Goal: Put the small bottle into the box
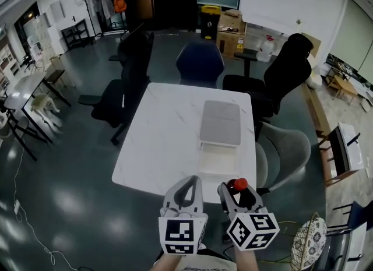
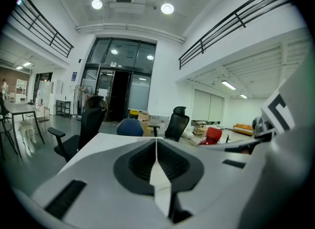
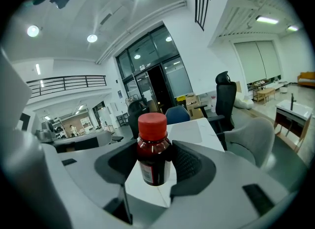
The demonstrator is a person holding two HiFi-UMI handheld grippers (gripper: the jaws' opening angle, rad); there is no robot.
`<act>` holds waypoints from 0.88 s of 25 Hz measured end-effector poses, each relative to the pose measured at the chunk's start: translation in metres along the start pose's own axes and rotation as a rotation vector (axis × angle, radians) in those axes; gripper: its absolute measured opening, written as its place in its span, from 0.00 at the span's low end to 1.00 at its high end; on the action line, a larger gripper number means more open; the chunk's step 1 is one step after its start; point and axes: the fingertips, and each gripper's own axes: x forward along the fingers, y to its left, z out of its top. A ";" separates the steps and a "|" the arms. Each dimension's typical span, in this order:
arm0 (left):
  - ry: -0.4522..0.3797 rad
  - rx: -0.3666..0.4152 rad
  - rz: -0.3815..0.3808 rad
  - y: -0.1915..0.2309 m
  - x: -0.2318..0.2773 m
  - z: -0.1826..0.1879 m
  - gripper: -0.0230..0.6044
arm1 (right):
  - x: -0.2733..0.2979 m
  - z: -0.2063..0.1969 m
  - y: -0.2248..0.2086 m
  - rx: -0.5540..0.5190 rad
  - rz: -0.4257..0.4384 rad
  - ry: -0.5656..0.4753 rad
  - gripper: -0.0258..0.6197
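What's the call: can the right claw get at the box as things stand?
Probably yes. The right claw, shut on the small bottle, hovers at the near edge of the table, just short of the box, which looks open; nothing stands between them.

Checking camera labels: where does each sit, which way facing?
Head view: on the person's head, steeply down at the table, box, left gripper and right gripper.
Left gripper view: on the left gripper, along its shut jaws, across the table toward the blue chair; right gripper at right.
Right gripper view: on the right gripper, along jaws clamped on the small bottle, facing likewise.
Shared: all three show the blue chair.
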 end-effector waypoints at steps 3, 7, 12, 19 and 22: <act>0.005 0.003 -0.008 0.012 0.024 0.006 0.07 | 0.025 0.010 -0.004 0.006 -0.010 0.003 0.39; 0.019 0.002 -0.018 0.028 0.052 0.011 0.07 | 0.055 0.017 -0.012 0.020 -0.031 0.011 0.39; 0.045 -0.002 -0.043 0.046 0.082 0.010 0.07 | 0.086 0.019 -0.022 0.039 -0.069 0.032 0.39; 0.077 -0.002 -0.102 0.054 0.116 0.005 0.07 | 0.119 0.015 -0.037 0.044 -0.122 0.067 0.39; 0.095 -0.007 -0.113 0.058 0.128 0.000 0.07 | 0.130 0.007 -0.044 0.051 -0.145 0.092 0.39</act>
